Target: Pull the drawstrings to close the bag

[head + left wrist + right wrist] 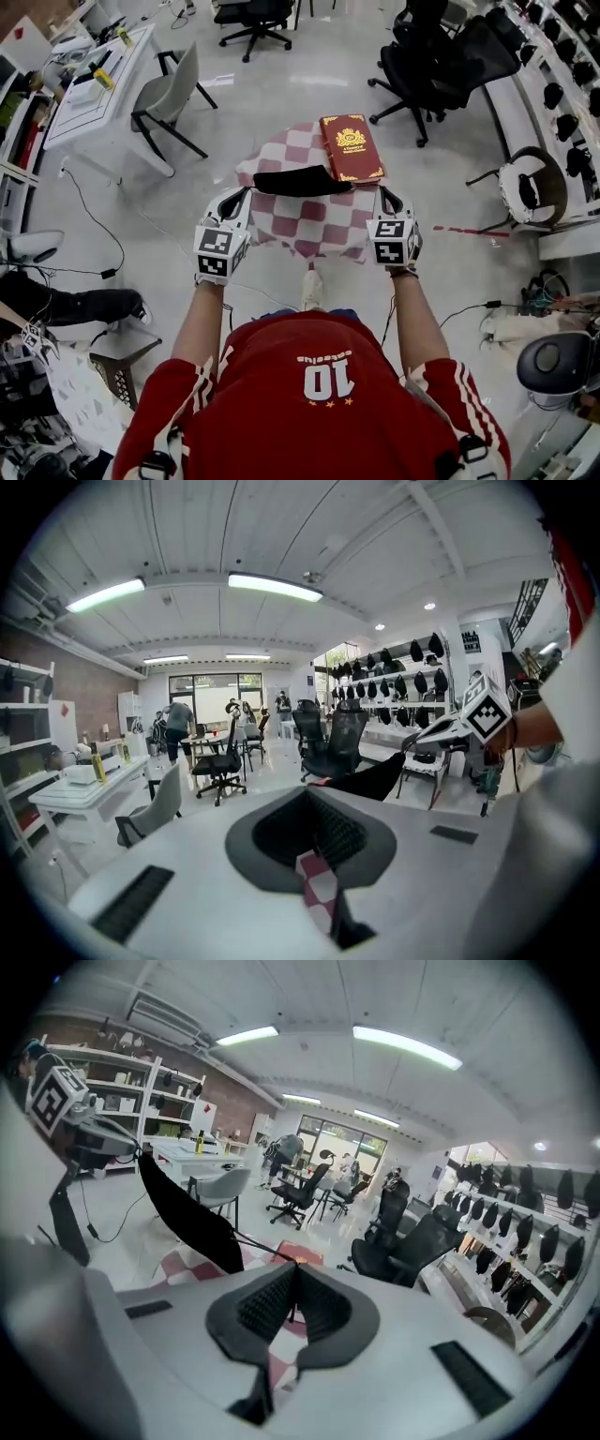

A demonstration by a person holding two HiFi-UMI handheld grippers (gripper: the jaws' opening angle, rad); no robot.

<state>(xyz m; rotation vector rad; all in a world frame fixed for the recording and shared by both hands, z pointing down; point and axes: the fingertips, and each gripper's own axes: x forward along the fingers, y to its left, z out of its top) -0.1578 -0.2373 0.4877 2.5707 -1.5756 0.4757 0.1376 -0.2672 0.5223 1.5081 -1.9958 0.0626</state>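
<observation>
Over checked cloth (309, 232), black bag (302, 182) stretched taut (long, flat)

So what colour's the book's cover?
Red with gold print; the book shows best in the head view.

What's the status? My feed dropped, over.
Left gripper, right gripper shut, each on a drawstring. Black bag hangs stretched between them over checked cloth. Nothing in the way; red book on the cloth.

Bag (302, 181) strung by drawstrings (255, 1240) between left tool (240, 195) and right tool (385, 194), above counter (309, 234). Book (352, 147) on counter's far right, behind bag. Chair (173, 94) beyond counter, left; desk (98, 94) further left.
</observation>
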